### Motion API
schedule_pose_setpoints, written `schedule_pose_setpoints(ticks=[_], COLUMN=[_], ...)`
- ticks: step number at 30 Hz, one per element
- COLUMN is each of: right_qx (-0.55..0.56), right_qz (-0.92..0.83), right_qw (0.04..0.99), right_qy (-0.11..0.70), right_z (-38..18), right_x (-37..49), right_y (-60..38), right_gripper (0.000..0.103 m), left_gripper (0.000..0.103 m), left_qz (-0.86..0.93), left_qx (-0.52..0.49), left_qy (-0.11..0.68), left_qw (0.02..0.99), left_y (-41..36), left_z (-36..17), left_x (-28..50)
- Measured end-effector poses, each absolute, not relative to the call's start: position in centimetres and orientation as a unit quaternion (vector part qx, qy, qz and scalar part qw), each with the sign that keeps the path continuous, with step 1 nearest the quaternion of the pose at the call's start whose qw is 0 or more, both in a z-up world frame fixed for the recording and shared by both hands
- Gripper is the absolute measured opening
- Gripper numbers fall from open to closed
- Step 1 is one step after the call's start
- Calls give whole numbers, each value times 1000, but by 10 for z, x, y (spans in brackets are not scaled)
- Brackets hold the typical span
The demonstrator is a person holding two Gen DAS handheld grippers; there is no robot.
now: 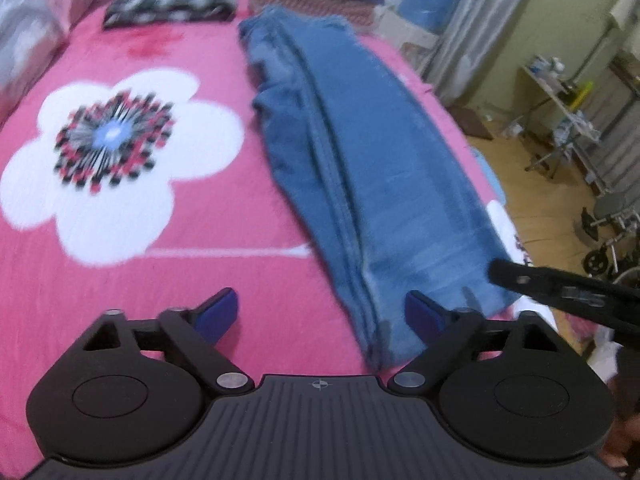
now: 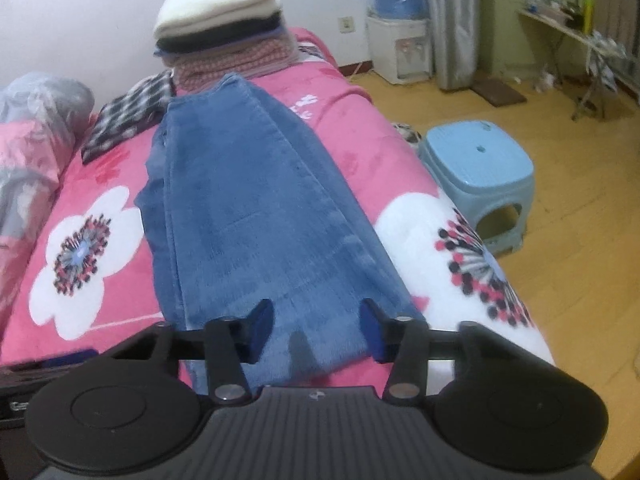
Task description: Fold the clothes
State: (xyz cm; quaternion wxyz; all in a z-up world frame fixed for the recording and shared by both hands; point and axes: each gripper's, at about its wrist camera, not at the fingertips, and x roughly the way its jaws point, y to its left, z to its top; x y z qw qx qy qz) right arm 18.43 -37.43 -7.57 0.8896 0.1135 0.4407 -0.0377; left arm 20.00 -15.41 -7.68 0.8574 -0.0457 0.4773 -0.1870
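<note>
both grippers over the near end of folded blue jeans on a pink bed

the pink bed cover (image 2: 352,120) with white flower prints fills most of both views, and the blue jeans (image 2: 256,216) lie on it folded lengthwise in one long strip, running from the near edge toward a stack of folded clothes (image 2: 224,28) at the far end; a black-and-white checked garment (image 2: 128,116) lies just beside that stack. on the wooden floor beside the bed stands a light blue plastic stool (image 2: 480,168). the right gripper (image 2: 316,330) is over the near end of the jeans, its jaws about half apart with the cloth under and between them, the blue pads not pressing it. the left gripper (image 1: 320,314) has its jaws wide apart, astride the near left edge of the jeans, holding nothing.
</note>
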Motion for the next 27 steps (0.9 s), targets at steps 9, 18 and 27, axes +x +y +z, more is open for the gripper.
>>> schedule_pose_setpoints(ticks=[9,18,27], right_qx=[65,67,109], right_qz=[-27,-26,-42], right_qw=[879,880,880], right_qy=[471,469,460], right_z=[-109,-116,-106], right_x=[200,184,181], right_y=[-371,-374,-379], right_gripper=[35,37,41], left_gripper=[53,54,62], left_qz=[-236,-206,-183], left_qx=[-20,-9,-25], left_qy=[462,530,545], left_qw=[854,823,818], left_y=[-173,-185,-174], left_z=[-75,-101,-103], left_x=[193,200,198])
